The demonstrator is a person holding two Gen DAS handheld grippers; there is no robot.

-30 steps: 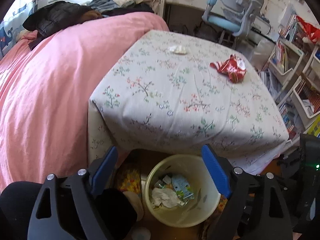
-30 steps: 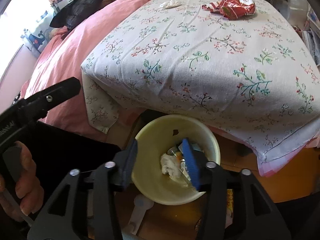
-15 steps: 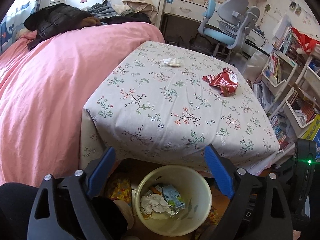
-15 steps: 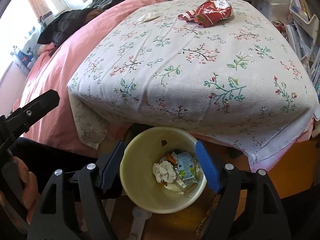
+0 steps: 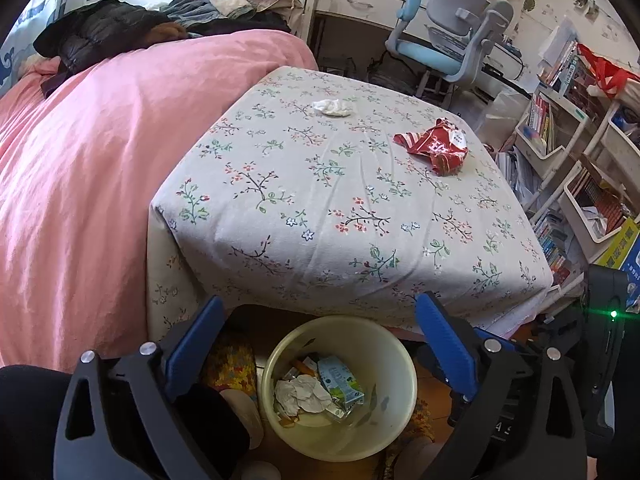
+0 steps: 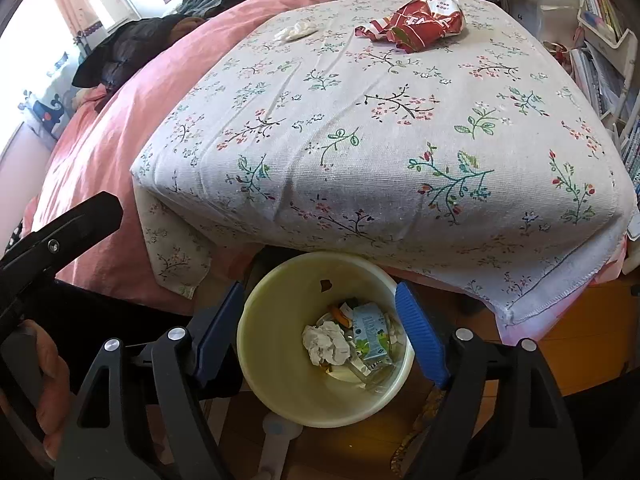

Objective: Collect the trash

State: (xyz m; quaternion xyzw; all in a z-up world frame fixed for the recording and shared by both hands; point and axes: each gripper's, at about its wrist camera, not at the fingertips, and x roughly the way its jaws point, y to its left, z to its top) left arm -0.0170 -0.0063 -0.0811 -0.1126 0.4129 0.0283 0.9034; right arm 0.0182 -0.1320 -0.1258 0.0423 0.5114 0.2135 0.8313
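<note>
Both sets of jaws are opening, nothing between them: the left gripper (image 5: 316, 344) and right gripper (image 6: 320, 328) hang over the cream waste bin (image 6: 256, 344). Two pieces remain on the floral tablecloth (image 6: 400, 160). The red snack wrapper (image 6: 416, 24) lies at one o'clock from the right gripper (probably the nearer hand), its long axis running nine to three. The crumpled tissue (image 5: 334, 107) sits at twelve, farther back.

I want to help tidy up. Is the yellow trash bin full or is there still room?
There is room. The bin holds only a crumpled paper and a small carton at its bottom; its inner walls show bare above them.
</note>
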